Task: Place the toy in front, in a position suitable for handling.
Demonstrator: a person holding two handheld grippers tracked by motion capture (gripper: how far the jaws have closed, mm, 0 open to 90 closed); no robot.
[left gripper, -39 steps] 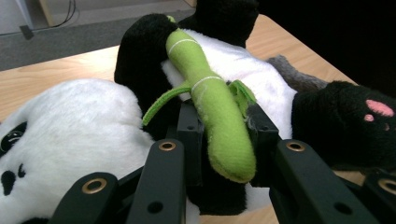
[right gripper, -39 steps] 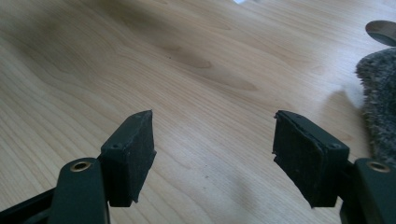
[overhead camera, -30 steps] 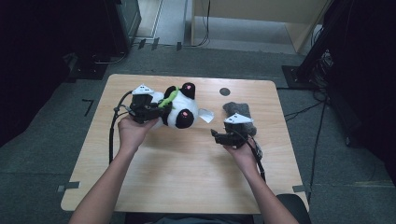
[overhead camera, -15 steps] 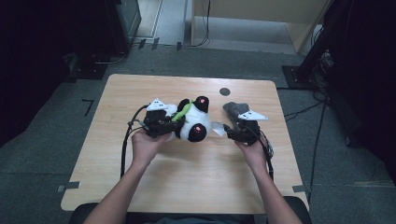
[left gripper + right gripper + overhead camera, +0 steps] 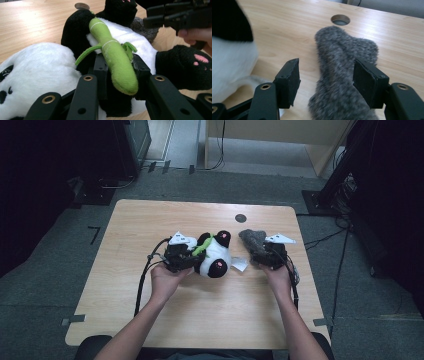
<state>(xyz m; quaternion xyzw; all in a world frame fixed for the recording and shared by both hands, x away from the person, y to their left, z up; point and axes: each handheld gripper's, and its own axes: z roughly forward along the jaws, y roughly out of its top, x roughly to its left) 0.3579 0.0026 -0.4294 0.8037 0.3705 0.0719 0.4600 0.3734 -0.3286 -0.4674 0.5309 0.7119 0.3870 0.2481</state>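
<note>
Plush panda showing soft fuzzy cloth, green felt bamboo stick looking smooth, grey sock looking woolly, desk showing matt pale wood grain

A black-and-white plush panda with pink paw pads and a green bamboo stalk across its belly lies on its back mid-counter. Just right of it lies a fuzzy grey sock, stretched flat.
</note>
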